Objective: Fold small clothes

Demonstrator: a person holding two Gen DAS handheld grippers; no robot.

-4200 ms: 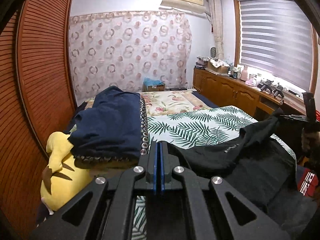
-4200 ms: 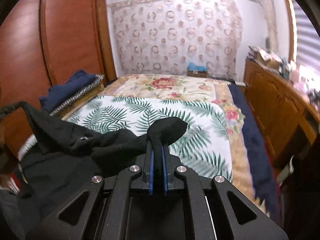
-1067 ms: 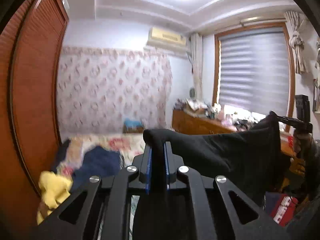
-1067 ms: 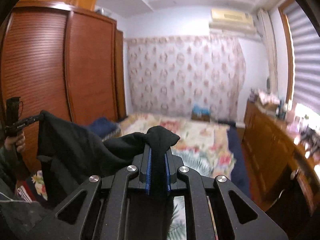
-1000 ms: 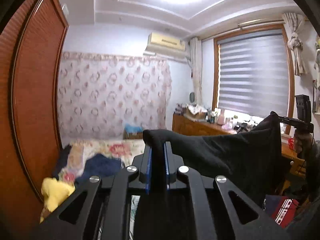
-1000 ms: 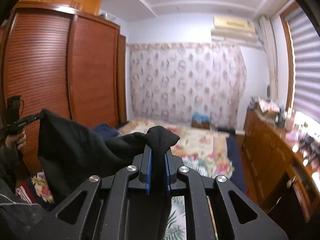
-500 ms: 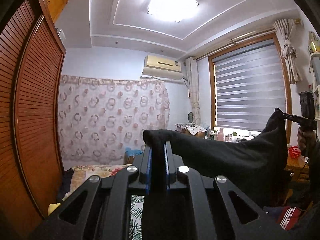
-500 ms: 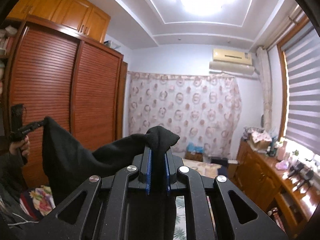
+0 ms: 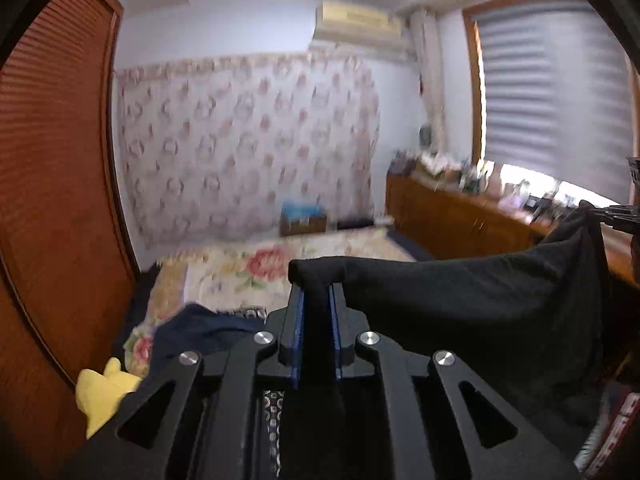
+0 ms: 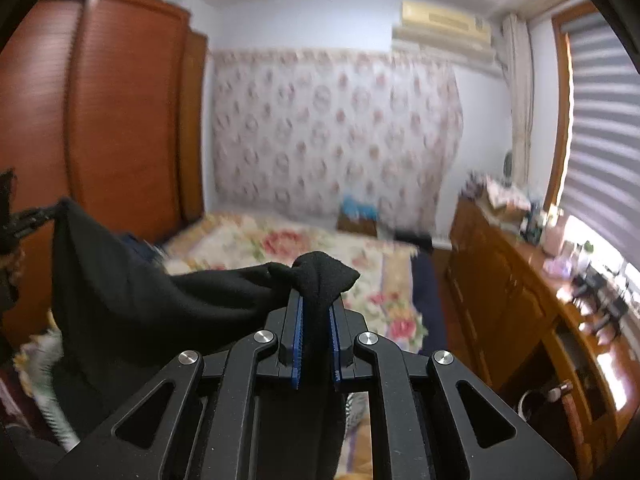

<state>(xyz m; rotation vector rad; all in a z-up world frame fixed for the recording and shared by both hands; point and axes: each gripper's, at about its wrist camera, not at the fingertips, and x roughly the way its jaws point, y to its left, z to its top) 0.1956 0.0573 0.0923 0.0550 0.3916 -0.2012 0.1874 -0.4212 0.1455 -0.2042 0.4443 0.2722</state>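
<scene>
The left gripper [image 9: 316, 330] has its jaws pinching one corner of the black garment [image 9: 480, 304]; they have just been opening a little, yet cloth is plainly between the blue pads. The right gripper [image 10: 316, 338] has its jaws pressed tight on the opposite corner, a bunched knob of cloth poking out above them. Between the two, the garment hangs stretched in the air, above the near end of the bed [image 10: 280, 240], not yet laid down. Motion blur makes it hard to tell, but it seems to be a small top or shorts. The step in hand looks like spreading the piece before folding. The next move calls for lowering both corners evenly onto the bed's near edge, keeping the cloth taut.
</scene>
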